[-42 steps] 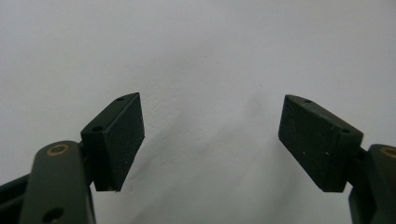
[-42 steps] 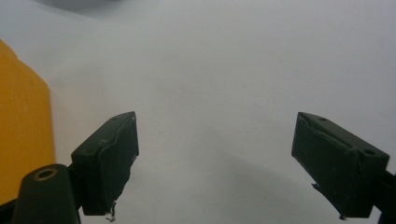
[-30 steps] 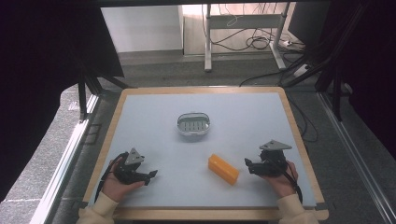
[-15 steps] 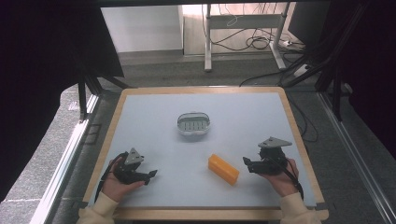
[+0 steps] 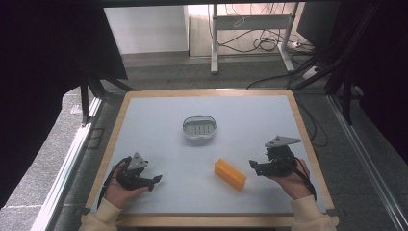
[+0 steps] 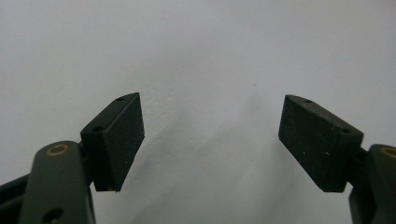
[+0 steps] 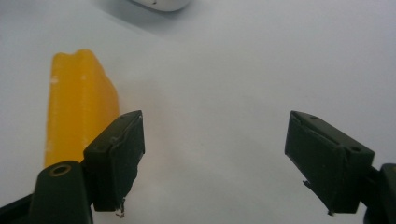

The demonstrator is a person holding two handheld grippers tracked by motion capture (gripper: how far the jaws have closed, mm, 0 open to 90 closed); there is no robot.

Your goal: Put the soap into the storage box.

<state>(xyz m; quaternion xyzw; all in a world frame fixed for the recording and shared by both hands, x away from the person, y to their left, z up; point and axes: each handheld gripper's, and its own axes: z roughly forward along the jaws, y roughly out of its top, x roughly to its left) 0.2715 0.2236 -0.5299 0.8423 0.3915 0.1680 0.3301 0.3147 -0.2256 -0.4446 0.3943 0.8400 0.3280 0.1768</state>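
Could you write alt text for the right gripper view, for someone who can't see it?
Two black gripper jaws stand wide apart with nothing between them, above a pale grey table. A yellow-orange rectangular block lies flat beyond the jaw at the picture's left, and the rim of a white dish shows at the top edge.

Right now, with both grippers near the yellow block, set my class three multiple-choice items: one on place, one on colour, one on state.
1. Where does the yellow block lie?
A. in the soap dish
B. on the table, left of the right gripper
C. under the left gripper

2. What colour is the table's surface?
A. pale blue-grey
B. green
C. black

3. How do the right gripper's jaws stand?
A. clamped on the block
B. shut, empty
C. open, empty

Key: 1 B, the block rests on the table beside that gripper; 2 A, the high view shows the surface pale; 3 C, the right gripper view shows bare table between the jaws.
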